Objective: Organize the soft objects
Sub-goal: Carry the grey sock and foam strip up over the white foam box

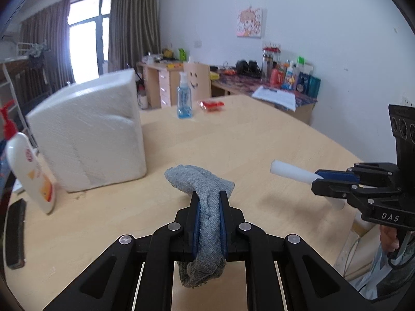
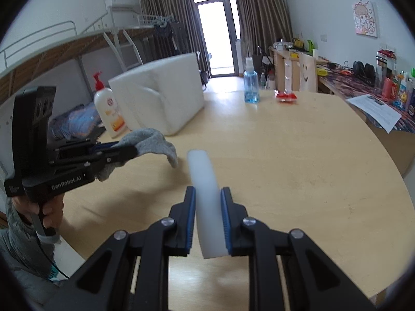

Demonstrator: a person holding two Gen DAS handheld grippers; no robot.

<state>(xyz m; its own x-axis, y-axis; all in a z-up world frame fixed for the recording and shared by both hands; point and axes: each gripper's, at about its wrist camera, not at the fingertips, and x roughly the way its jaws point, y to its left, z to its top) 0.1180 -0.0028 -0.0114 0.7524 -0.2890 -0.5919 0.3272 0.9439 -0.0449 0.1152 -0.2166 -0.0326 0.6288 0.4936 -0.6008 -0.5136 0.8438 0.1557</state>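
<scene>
- Left claw (image 1: 209,202) is clenched on a grey sock (image 1: 205,207), pinched around its middle, so one end flops forward over the fingertips and the other hangs down behind them. Bottom centre of the left wrist view.
- Same sock in the right wrist view: left-middle of the frame, drooping out of that claw, lifted off the light wooden worktop (image 2: 298,160). Looks held up mid-carry to me, not resting on anything.
- Right claw (image 2: 208,202) is clamped on a white foam stick (image 2: 207,202), gripped partway along so a long piece pokes out forward past the fingertips. From the left wrist view it's at the right edge, stick pointing toward frame centre, also in the air.
- Both soft things sit close together over the near part of the worktop but don't touch.
- Big white foam block (image 1: 88,134) stands on the worktop, left-middle of the left view, near the sock. My guess is that's where the soft stuff gets gathered, but nothing shows that for sure.
- Non-soft clutter: white lotion pump bottle (image 1: 28,165) with a red top at the left edge, blue sanitizer bottle (image 1: 184,98) and a red packet (image 1: 212,105) further back, upper centre. Both claws are well apart from those.
</scene>
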